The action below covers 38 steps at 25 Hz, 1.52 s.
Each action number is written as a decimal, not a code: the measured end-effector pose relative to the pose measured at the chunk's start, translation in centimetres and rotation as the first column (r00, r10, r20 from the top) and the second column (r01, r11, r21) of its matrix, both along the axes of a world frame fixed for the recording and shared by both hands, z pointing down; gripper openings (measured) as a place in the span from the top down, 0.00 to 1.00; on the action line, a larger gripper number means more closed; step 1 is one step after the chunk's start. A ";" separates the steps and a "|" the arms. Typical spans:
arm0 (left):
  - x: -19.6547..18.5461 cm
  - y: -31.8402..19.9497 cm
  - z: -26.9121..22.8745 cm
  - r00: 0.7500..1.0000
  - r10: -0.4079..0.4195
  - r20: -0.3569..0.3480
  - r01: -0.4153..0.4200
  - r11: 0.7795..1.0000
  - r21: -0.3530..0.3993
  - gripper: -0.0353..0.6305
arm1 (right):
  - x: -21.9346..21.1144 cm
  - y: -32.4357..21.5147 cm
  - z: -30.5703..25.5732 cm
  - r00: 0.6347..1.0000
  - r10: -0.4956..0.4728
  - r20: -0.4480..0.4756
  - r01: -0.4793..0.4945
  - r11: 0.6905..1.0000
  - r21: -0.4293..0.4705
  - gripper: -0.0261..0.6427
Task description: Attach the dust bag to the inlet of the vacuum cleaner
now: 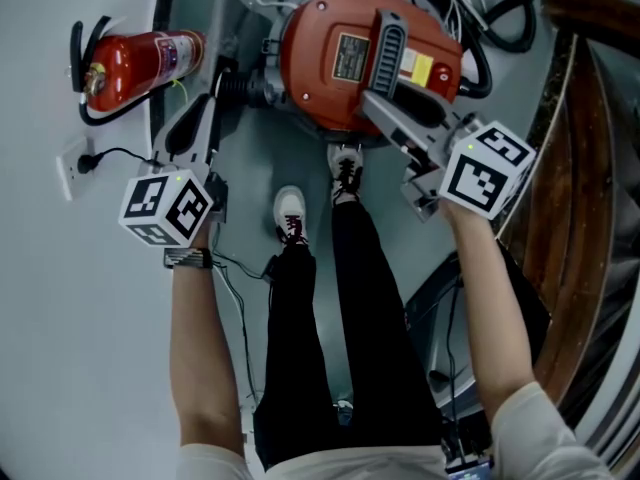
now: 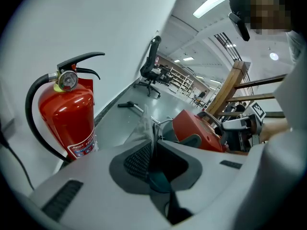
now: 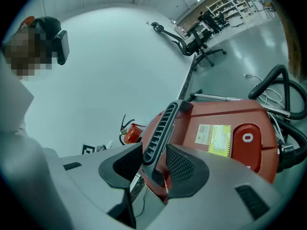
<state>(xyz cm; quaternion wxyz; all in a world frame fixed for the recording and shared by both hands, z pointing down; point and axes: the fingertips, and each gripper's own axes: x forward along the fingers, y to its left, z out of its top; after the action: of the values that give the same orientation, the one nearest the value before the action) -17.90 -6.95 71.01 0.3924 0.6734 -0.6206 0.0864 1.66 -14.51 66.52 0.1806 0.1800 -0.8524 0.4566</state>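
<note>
The red vacuum cleaner [image 1: 335,38] stands on the floor in front of my feet, with a black handle [image 1: 390,46] across its top. My right gripper [image 1: 378,106] is shut on that handle [image 3: 160,128], which runs between its jaws. Left of the machine, my left gripper [image 1: 213,83] is shut on a thin grey dust bag [image 1: 238,30]. In the left gripper view the bag's pale edge [image 2: 142,128] sticks up from between the pads of the left gripper [image 2: 151,150], and the vacuum cleaner [image 2: 199,131] lies beyond it. The inlet is not visible.
A red fire extinguisher [image 1: 140,63] stands by the wall at the left, next to a socket with a black cable [image 1: 80,163]. A black hose [image 1: 492,28] and cords coil behind the vacuum. A wooden railing [image 1: 585,168] runs along the right. My shoes [image 1: 290,213] are just below the machine.
</note>
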 end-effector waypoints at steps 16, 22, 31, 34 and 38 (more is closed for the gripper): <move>-0.3 0.1 0.9 0.999 -0.033 0.000 0.033 0.998 -0.056 0.91 | 0.0 0.1 0.1 1.000 -0.003 0.001 0.003 1.000 -0.004 0.71; -0.4 -0.1 0.7 0.994 -0.069 -0.082 0.063 0.995 -0.081 0.91 | -0.1 0.1 0.1 1.000 -0.005 0.004 0.005 1.000 -0.006 0.71; 0.1 -0.2 0.7 0.994 -0.053 -0.097 0.041 0.991 -0.125 0.91 | 0.0 0.1 0.0 1.000 0.002 -0.004 -0.002 1.000 0.006 0.71; 0.2 -0.2 0.7 0.992 -0.062 -0.110 0.047 0.989 -0.138 0.91 | 0.0 0.0 0.0 1.000 0.003 -0.006 -0.003 1.000 0.013 0.71; 0.3 -0.3 0.8 0.990 -0.069 -0.126 0.050 0.987 -0.151 0.90 | 0.0 0.0 0.0 1.000 0.006 -0.008 -0.006 1.000 0.022 0.71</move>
<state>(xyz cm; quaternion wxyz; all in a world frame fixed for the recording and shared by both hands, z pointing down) -17.55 -7.21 71.77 0.4835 0.6278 -0.6053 0.0761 1.68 -14.49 66.50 0.1806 0.1865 -0.8561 0.4469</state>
